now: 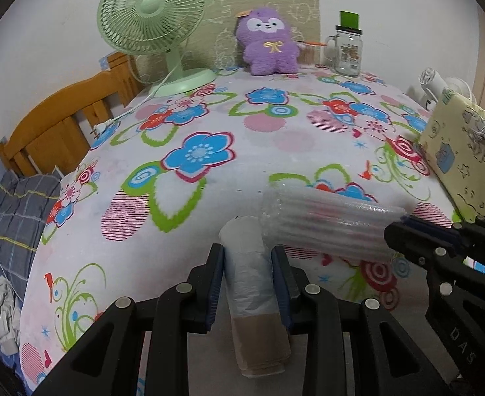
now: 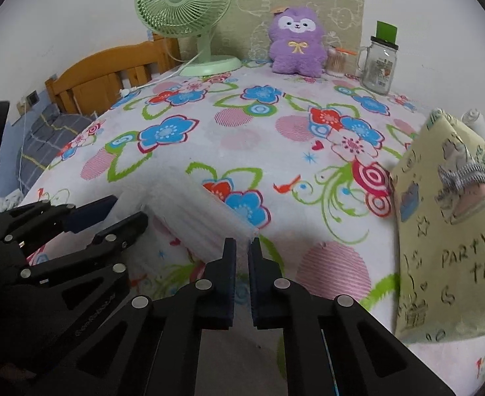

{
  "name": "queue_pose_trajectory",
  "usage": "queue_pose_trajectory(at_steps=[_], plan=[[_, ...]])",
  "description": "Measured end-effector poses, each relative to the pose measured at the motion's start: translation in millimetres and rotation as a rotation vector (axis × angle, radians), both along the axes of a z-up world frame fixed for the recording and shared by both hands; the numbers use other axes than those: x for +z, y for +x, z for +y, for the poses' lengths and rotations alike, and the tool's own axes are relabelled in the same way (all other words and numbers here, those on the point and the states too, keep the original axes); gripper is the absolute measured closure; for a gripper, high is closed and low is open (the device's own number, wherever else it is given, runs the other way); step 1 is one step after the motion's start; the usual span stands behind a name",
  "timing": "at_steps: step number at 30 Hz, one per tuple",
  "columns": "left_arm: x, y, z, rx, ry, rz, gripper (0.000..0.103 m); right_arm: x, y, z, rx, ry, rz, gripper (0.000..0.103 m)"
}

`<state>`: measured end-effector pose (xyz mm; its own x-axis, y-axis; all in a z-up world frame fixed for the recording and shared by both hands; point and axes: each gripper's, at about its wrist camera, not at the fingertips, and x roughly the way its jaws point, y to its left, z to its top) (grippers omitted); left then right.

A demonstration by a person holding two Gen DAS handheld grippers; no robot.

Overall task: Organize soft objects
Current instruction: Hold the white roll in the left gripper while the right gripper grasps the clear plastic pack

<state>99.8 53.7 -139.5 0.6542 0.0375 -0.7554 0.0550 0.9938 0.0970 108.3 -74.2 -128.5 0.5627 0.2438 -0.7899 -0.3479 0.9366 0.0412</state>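
A roll of thin white plastic bags [image 1: 249,283] with a brown paper band stands between the pads of my left gripper [image 1: 247,254], which is shut on it. Just right of it a clear air-column cushion sheet [image 1: 328,227] lies on the floral bedsheet [image 1: 209,115]. My right gripper [image 2: 242,247] is shut on the thin near corner of that sheet [image 2: 196,217]; in the left wrist view the right gripper [image 1: 395,227] meets the sheet's right end. My left gripper [image 2: 128,211] shows at the left of the right wrist view. A purple plush toy [image 1: 268,43] sits upright at the far end.
A yellow printed fabric bag [image 2: 446,231] stands at the right edge of the bed. A green desk fan [image 1: 153,16], a glass mug jar [image 1: 348,49] and a cotton swab pot [image 2: 336,62] line the back. A wooden bed frame [image 1: 61,122] and grey checked bedding [image 1: 18,217] lie left.
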Motion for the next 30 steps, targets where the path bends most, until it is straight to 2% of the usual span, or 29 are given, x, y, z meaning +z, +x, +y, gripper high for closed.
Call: queue_pose_trajectory(at_steps=[6,8,9,10,11,13,17,26,30], plan=[[0.4,-3.8,-14.0,-0.027,0.013,-0.005,0.072,1.7,-9.1,-8.1,-0.006,-0.025,0.000,0.092],[0.4,-4.7,-16.8,-0.035,0.019,-0.005,0.072,2.6,-8.7,-10.7,-0.012,-0.035,0.000,0.088],[0.5,-5.4,-17.6,-0.038,0.020,-0.005,0.072,3.0,-8.6,-11.3,-0.010,-0.040,-0.002,0.081],[0.7,-6.0,-18.2,-0.042,0.022,-0.004,0.072,3.6,-8.1,-11.9,-0.010,-0.042,-0.004,0.066],[1.1,-6.5,-18.6,-0.045,0.023,-0.005,0.075,4.4,-7.4,-11.8,-0.007,-0.044,-0.007,0.055],[1.8,-7.1,-18.0,-0.040,0.033,-0.009,0.075,7.8,-7.7,-12.0,-0.018,-0.055,-0.042,0.043],[1.2,-4.4,-13.0,-0.033,0.037,-0.005,0.075,9.5,-3.3,-9.0,0.007,-0.054,-0.044,0.042],[1.3,-1.2,-0.6,-0.017,0.053,0.001,0.075,-2.6,14.2,13.0,0.102,-0.131,-0.033,0.041],[-0.2,2.8,3.4,-0.008,0.052,0.007,0.075,-5.8,22.6,17.5,0.116,-0.122,-0.025,0.039]])
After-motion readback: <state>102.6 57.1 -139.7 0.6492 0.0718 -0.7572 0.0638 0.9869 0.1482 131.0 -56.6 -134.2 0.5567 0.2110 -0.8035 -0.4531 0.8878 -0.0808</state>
